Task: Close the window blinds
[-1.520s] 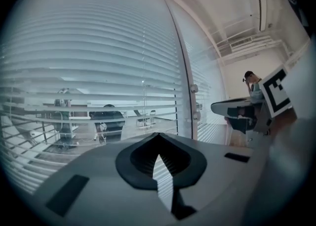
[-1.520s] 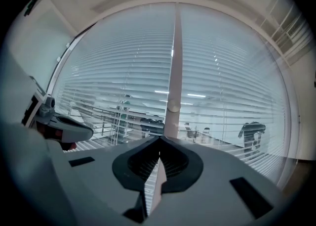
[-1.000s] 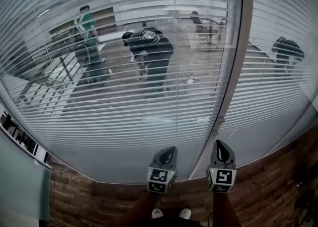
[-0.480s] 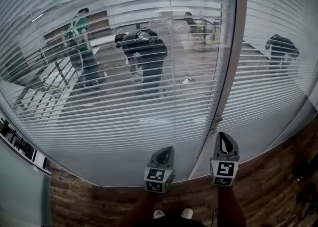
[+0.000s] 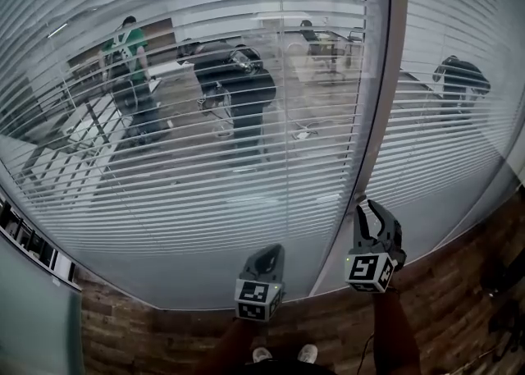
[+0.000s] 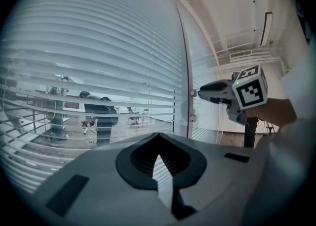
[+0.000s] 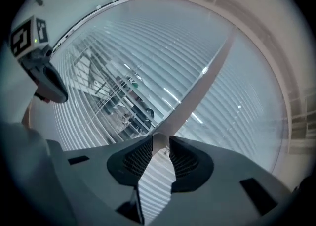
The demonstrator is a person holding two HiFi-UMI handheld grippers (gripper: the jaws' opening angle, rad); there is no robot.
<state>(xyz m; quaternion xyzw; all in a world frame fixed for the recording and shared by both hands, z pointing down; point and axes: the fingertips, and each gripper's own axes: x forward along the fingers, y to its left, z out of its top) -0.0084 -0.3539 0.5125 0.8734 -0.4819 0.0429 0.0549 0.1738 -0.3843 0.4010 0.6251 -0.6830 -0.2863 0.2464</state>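
Two blinds (image 5: 205,176) hang partly open

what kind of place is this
Probably an office: a glass wall hung with slatted blinds, people standing among desks beyond it, and an office chair further back.

The floor (image 5: 447,320) is brown wood planks, kinda dark, running right up to the foot of the glass wall (image 5: 197,287). A pair of light shoes (image 5: 283,354) stands on it at the bottom edge. Some dark clutter (image 5: 502,283) sits on the boards at right, can't tell what.
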